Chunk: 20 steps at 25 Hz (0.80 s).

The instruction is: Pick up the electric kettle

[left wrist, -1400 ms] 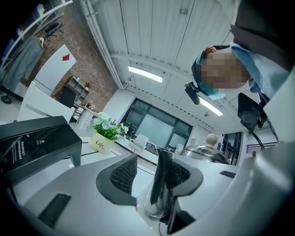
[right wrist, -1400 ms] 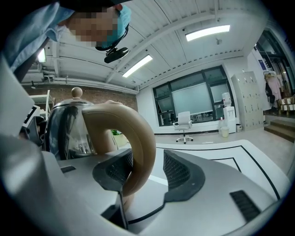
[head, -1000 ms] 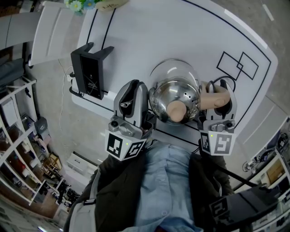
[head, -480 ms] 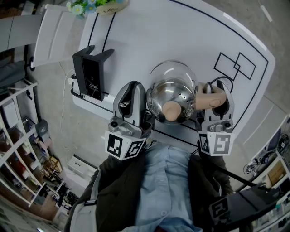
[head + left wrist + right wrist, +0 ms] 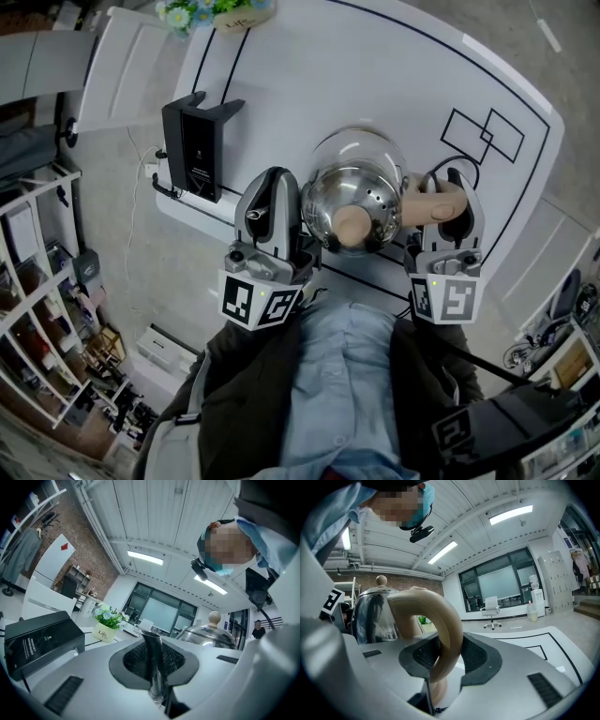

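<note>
Little has moved since the earlier frame: the electric kettle (image 5: 354, 192) and both grippers keep nearly the same place in the head view, and only the jaws of both grippers have just been closing a bit more. The kettle stands at the near edge of the white table (image 5: 375, 66), directly in front of the person's blue shirt (image 5: 342, 375), with its steel lid and the beige knob (image 5: 352, 225) turned up to the camera; whether its bottom is off the table cannot be told. The right gripper (image 5: 440, 660) is at the right side of the kettle, and its jaws are closed on the curved beige handle (image 5: 446, 620), which passes between the dark pads and is pressed by them. The left gripper (image 5: 154, 672) is at the left side of the kettle, just beside its body. Its jaws are nearly together and pinch a narrow, dark, shiny piece that looks like the kettle's spout (image 5: 150, 639); the lid with the knob shows to the right behind it. A black box (image 5: 197, 145) stands on the left part of the table, well apart from the kettle. A small pot of flowers (image 5: 216, 11) is at the far left edge. Black lines and two overlapping rectangles (image 5: 483, 136) are drawn on the table to the far right of the handle.
</note>
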Each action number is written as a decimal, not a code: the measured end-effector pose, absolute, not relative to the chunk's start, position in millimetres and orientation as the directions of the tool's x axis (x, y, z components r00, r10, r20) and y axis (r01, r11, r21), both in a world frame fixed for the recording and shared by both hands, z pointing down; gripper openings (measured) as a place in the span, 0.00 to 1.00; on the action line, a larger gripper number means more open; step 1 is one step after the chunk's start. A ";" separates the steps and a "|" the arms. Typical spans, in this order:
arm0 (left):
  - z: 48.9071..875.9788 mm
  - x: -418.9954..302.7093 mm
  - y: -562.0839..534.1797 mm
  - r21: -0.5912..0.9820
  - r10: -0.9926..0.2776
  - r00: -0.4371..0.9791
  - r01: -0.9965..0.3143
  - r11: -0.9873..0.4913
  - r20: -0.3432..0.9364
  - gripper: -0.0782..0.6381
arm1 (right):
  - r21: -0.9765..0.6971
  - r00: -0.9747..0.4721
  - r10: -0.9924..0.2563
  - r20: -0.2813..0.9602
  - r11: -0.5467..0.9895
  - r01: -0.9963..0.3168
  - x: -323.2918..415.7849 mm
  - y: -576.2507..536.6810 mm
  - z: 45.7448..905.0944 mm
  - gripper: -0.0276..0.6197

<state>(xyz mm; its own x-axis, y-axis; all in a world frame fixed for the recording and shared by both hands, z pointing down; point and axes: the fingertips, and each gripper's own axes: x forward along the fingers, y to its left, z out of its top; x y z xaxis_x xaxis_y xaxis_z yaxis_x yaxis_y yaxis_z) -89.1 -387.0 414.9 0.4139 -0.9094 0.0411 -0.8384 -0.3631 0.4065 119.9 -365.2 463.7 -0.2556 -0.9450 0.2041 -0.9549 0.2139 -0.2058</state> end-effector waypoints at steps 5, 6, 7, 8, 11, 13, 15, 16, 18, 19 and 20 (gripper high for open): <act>398.8 -93.3 -375.4 0.402 -0.913 0.407 -0.838 -0.369 0.009 0.16 | -0.188 -0.254 -0.950 0.181 0.220 -0.957 116.2 -357.3 446.9 0.24; 395.2 -92.9 -372.3 0.401 -0.914 0.406 -0.837 -0.371 0.003 0.16 | -0.184 -0.254 -0.951 0.176 0.221 -0.958 116.8 -355.0 442.8 0.24; 391.2 -91.2 -368.7 0.401 -0.914 0.405 -0.837 -0.373 -0.004 0.16 | -0.181 -0.253 -0.952 0.170 0.222 -0.958 118.5 -351.9 438.4 0.24; 386.8 -88.4 -364.5 0.399 -0.915 0.404 -0.837 -0.375 -0.011 0.16 | -0.178 -0.252 -0.954 0.163 0.223 -0.958 121.5 -348.3 433.8 0.24; 373.5 -79.3 -352.7 0.390 -0.915 0.402 -0.837 -0.383 -0.035 0.16 | -0.170 -0.249 -0.958 0.140 0.225 -0.959 130.8 -338.2 420.5 0.24; 365.2 -79.2 -347.4 0.385 -0.915 0.399 -0.838 -0.387 -0.050 0.16 | -0.166 -0.249 -0.960 0.126 0.227 -0.960 131.2 -333.7 412.4 0.24; 357.3 -82.5 -343.2 0.384 -0.916 0.395 -0.838 -0.388 -0.065 0.16 | -0.160 -0.249 -0.962 0.113 0.230 -0.960 128.3 -329.9 404.0 0.24; 353.3 -84.4 -341.2 0.384 -0.917 0.393 -0.837 -0.389 -0.073 0.16 | -0.156 -0.249 -0.963 0.105 0.232 -0.960 126.6 -328.1 399.6 0.24; 345.0 -87.7 -336.9 0.382 -0.917 0.389 -0.837 -0.392 -0.089 0.16 | -0.149 -0.249 -0.964 0.090 0.234 -0.961 123.6 -324.4 390.9 0.24; 340.5 -88.9 -334.4 0.380 -0.916 0.388 -0.837 -0.395 -0.097 0.16 | -0.145 -0.247 -0.965 0.084 0.234 -0.961 122.6 -322.1 386.4 0.24; 335.8 -89.8 -331.3 0.377 -0.916 0.388 -0.837 -0.397 -0.105 0.16 | -0.142 -0.246 -0.966 0.077 0.233 -0.962 121.8 -319.4 381.8 0.24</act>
<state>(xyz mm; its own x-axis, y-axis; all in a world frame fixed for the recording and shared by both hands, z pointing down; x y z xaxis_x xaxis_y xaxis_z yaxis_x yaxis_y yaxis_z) -89.8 -331.3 335.8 0.3877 -0.9158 -0.1049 -0.8366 -0.3974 0.3770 121.8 -319.4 381.8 -0.2456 -0.9663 0.0773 -0.9620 0.2332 -0.1421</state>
